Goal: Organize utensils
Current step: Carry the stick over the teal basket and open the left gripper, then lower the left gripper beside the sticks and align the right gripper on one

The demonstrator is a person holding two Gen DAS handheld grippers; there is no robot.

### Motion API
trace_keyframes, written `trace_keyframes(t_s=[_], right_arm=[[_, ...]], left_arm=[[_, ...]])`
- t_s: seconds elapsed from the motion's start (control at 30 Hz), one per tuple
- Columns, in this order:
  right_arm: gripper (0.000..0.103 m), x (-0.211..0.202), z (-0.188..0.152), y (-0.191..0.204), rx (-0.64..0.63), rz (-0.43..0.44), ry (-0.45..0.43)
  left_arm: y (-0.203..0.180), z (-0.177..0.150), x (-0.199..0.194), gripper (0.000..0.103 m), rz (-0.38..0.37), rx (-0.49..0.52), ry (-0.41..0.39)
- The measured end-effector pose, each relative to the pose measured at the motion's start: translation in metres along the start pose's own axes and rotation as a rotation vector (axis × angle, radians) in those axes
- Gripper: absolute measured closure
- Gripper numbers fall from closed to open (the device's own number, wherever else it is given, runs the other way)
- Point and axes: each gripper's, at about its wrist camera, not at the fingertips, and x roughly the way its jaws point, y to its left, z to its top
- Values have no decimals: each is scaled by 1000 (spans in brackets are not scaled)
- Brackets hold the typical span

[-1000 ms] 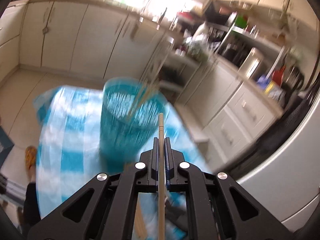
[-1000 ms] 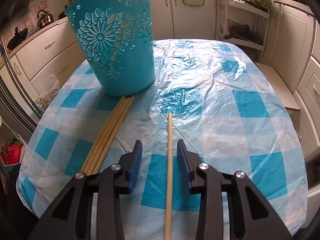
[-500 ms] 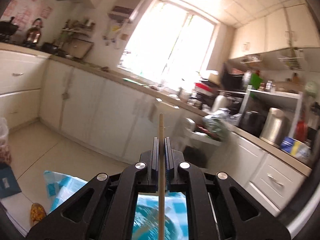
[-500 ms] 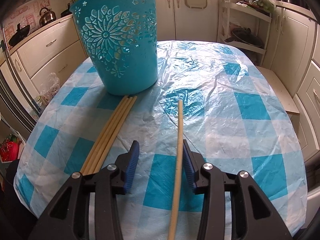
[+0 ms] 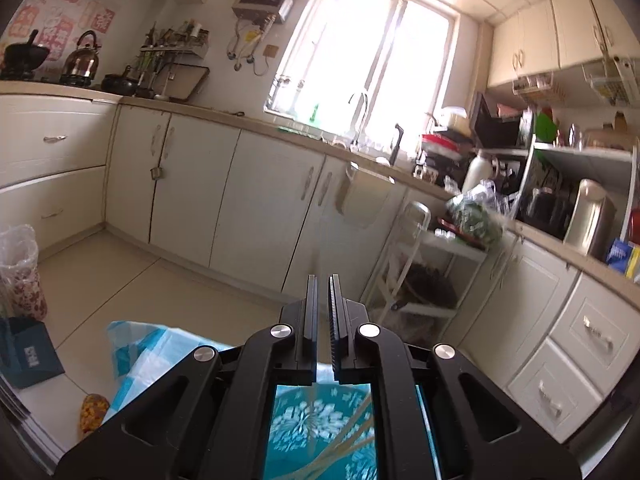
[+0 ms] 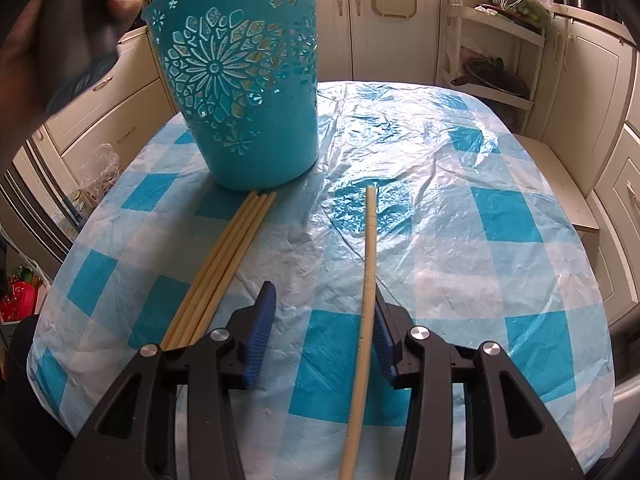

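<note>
A teal cut-out basket (image 6: 240, 84) stands upright on the blue checked tablecloth (image 6: 460, 220). My left gripper (image 5: 323, 280) hovers above it, fingers slightly parted and empty; below, the basket (image 5: 320, 424) holds chopsticks (image 5: 352, 436). My right gripper (image 6: 324, 320) is open low over the table, with a single wooden chopstick (image 6: 370, 256) lying between its fingers against the right pad. A bundle of several chopsticks (image 6: 224, 264) lies to its left, tips at the basket's base.
The table edge curves off at right. Kitchen cabinets (image 5: 240, 200) and a cluttered counter (image 5: 480, 152) surround the table. A white rack (image 6: 500, 60) stands beyond the far table edge. A hand and the left tool (image 6: 80, 32) show at top left.
My left gripper has opened and let its chopstick go into the basket after tilting up. My right gripper has opened wider and shifted left, so the single chopstick now lies against its right finger.
</note>
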Motion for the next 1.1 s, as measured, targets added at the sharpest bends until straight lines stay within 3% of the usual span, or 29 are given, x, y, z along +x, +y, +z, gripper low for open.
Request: trace_keyframes(t_s=[0.33, 0.43, 0.5, 0.67, 0.8, 1.1], right_arm=[[58, 0, 0, -3, 14, 14, -4], [58, -2, 0, -5, 25, 20, -2], [58, -3, -1, -8, 39, 23, 1], [58, -4, -1, -12, 57, 4, 0], [58, -4, -2, -11, 44, -16, 0], [61, -3, -4, -1, -7, -76, 2]], left_arm=[[-12, -28, -35, 96, 33, 149, 95], [-16, -34, -57, 77, 62, 197, 93], [-15, -39, -75, 50, 94, 222, 87], [-12, -53, -107, 37, 120, 280, 113], [2, -65, -124, 30, 131, 256, 178], [27, -104, -118, 20, 149, 239, 299]])
